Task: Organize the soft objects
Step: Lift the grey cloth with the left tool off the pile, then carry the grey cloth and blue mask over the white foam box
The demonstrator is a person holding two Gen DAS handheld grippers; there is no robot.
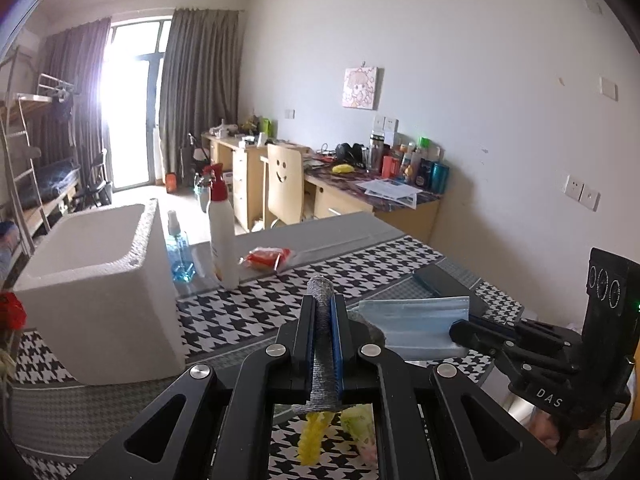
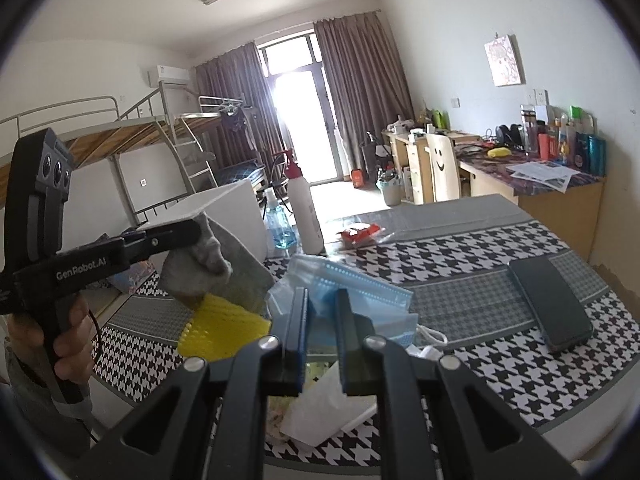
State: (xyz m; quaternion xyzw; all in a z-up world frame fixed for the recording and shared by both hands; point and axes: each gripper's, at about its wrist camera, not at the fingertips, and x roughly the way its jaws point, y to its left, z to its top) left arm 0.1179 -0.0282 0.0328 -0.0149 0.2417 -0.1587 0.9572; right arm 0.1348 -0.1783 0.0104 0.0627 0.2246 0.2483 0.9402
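My left gripper [image 1: 322, 304] is shut on a grey knitted cloth [image 1: 322, 344] that runs up between its fingers and sticks out past the tips. In the right wrist view that gripper [image 2: 196, 232] holds the grey cloth [image 2: 208, 260] above the table, in front of the foam box. A yellow bumpy piece [image 2: 224, 328] sits just below the cloth; I cannot tell if the two are joined. My right gripper [image 2: 323, 300] is shut on a blue face mask [image 2: 360, 284], lifted off the table. From the left wrist view the right gripper [image 1: 456, 330] pinches the mask [image 1: 416, 320] at its right edge.
A white foam box [image 1: 100, 280] stands open at the left on the houndstooth tablecloth [image 1: 240, 312]. Behind it are a blue bottle [image 1: 180, 252], a white spray bottle [image 1: 222, 232] and a red packet [image 1: 266, 258]. A dark phone [image 2: 552, 304] lies right. White tissue [image 2: 324, 408] lies below my right gripper.
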